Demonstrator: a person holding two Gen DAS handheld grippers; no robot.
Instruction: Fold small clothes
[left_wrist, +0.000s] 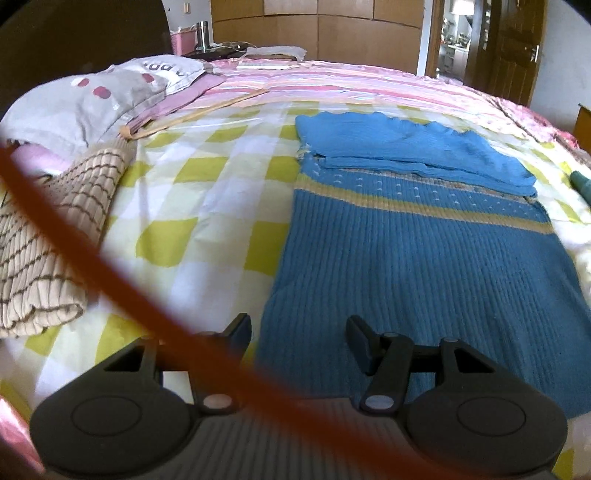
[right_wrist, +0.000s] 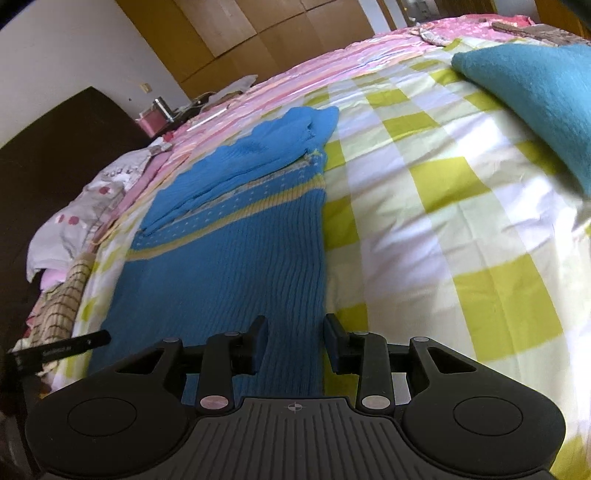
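Observation:
A blue ribbed sweater with a yellow band lies flat on the checked bedsheet. Its lighter blue sleeves are folded across the upper part. My left gripper hovers open over the sweater's near left edge, nothing between its fingers. In the right wrist view the same sweater runs away from me with its sleeves at the far end. My right gripper stands over the near right edge, jaws partly apart, straddling the hem without pressing on it.
A folded beige striped garment lies left of the sweater beside a grey pillow. A teal garment lies at the far right. A blurred orange strap crosses the left wrist view. A black bar juts in at the left.

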